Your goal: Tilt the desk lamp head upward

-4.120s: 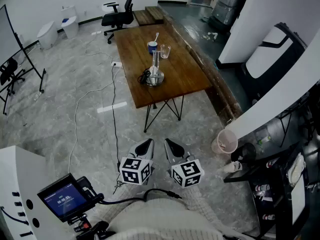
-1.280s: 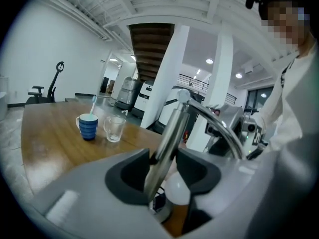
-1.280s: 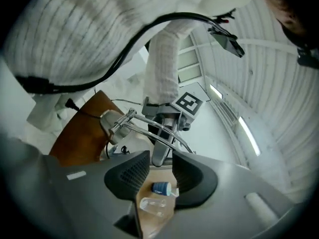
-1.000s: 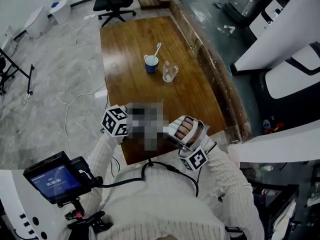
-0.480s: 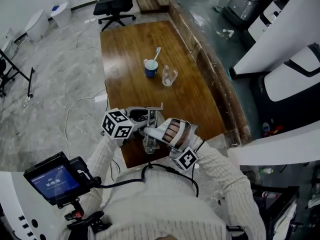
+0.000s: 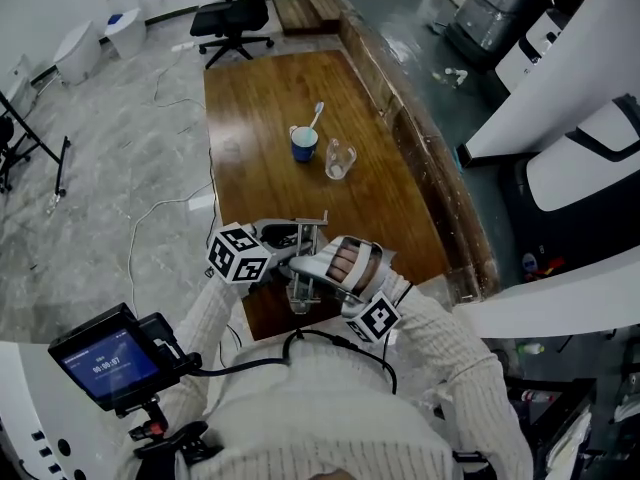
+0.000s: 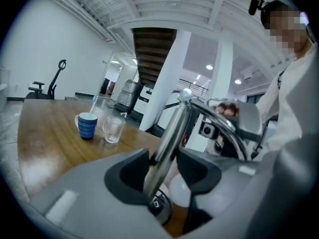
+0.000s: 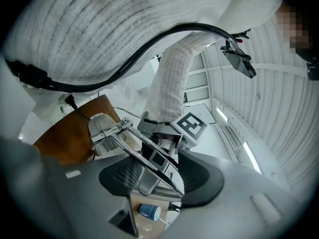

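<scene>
A chrome desk lamp (image 6: 303, 236) stands near the front edge of the wooden table (image 6: 260, 98). My left gripper (image 6: 285, 266) reaches in from the left and is shut on the lamp's upright pole (image 7: 169, 128), which runs between the dark pads of the left gripper (image 7: 162, 171). My right gripper (image 6: 308, 265) comes in from the right at the lamp's top. In the right gripper view the thin chrome head bar (image 8: 144, 156) crosses the gap of the right gripper (image 8: 159, 178). Those jaws are opening, with the bar between them and room beside it.
Farther back on the table a blue mug (image 6: 304, 144) with a spoon stands next to a clear glass (image 6: 338, 159). A black office chair (image 6: 230, 13) stands beyond the table. A cable (image 6: 150, 218) runs over the floor at the left. A small screen (image 6: 100, 363) sits at my lower left.
Four seconds ago I stood well back from the table with both grippers low. Both grippers now sit at the lamp. Over the last half second hardly anything has shifted.
</scene>
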`<control>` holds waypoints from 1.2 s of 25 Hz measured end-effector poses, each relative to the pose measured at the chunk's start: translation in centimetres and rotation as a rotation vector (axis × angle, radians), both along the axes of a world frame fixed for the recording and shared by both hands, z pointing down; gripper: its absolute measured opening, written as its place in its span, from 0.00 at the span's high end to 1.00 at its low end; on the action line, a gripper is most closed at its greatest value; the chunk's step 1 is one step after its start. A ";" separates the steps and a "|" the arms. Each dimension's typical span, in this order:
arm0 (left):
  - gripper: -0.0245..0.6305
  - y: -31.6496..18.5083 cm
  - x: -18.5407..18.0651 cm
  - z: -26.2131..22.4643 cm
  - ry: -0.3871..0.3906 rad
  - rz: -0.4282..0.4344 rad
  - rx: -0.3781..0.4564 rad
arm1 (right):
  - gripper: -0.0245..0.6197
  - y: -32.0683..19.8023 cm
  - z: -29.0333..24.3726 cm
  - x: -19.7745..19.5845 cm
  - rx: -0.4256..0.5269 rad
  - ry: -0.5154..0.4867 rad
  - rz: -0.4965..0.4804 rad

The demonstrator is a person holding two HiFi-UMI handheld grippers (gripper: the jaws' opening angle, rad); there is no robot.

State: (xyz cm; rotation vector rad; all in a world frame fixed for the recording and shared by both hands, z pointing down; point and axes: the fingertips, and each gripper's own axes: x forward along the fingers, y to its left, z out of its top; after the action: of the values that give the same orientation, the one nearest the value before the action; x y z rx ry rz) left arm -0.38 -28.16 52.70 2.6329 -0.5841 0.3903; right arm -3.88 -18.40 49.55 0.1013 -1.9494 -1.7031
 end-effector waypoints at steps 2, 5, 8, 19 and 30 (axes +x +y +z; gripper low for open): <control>0.69 0.0 0.0 0.1 -0.004 0.007 0.002 | 0.62 0.1 -0.2 0.1 -0.022 0.022 0.004; 0.69 -0.1 0.2 0.1 -0.014 0.031 0.008 | 0.63 0.3 -1.0 0.3 -0.076 0.046 0.014; 0.70 0.0 0.3 0.1 -0.025 0.051 0.016 | 0.64 0.6 -2.4 0.4 -0.190 0.050 0.012; 0.71 0.3 0.5 0.0 -0.032 0.032 0.107 | 0.68 0.2 -7.7 0.9 -0.682 -0.068 -0.010; 0.75 0.3 0.7 -0.1 -0.057 -0.063 0.233 | 0.67 -2.1 -11.3 1.1 -1.191 -0.237 -0.040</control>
State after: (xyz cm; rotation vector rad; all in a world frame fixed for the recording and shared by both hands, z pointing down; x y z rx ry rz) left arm 0.30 -27.85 52.62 2.8233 -0.7711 0.4003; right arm -2.76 -20.46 38.29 -0.1850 -2.8111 -0.3301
